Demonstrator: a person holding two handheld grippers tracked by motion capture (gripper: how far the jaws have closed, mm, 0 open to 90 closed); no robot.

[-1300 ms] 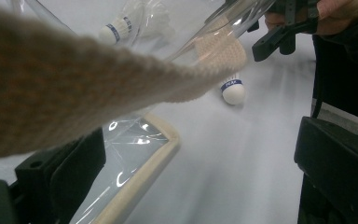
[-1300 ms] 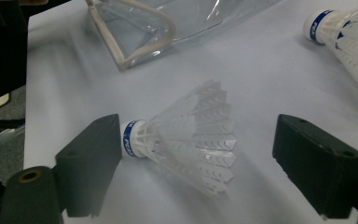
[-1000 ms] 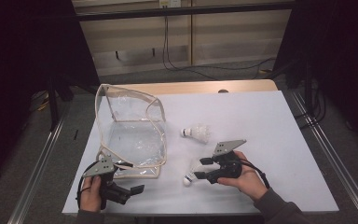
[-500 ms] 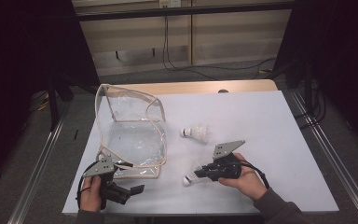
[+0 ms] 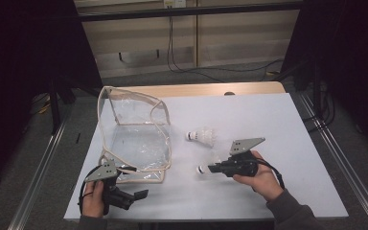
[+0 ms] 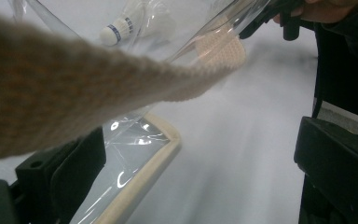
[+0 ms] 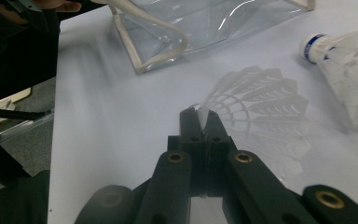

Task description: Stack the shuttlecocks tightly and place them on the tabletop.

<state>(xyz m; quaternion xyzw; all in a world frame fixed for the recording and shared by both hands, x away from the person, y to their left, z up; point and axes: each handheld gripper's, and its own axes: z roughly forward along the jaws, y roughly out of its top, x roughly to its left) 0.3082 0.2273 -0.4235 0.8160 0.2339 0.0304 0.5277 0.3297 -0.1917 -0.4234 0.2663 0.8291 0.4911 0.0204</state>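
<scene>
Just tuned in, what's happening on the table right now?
A person works two hand-held grippers at a white table. The right gripper has just closed its jaws on the feather skirt of a shuttlecock, near a clear bag that stands open. The left gripper sits at the bag's near corner, with the bag's edge between its open jaws. A second shuttlecock lies loose on the table.

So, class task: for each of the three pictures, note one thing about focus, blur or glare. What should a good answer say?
High view: evenly lit white table, dark surroundings, all sharp. Left gripper view: a beige woven strap close to the lens is heavily blurred; glare streaks on the clear plastic pouch. Right gripper view: the white feathered shuttlecock in the right hand-held gripper is sharp; the picture's edges soften.
</scene>
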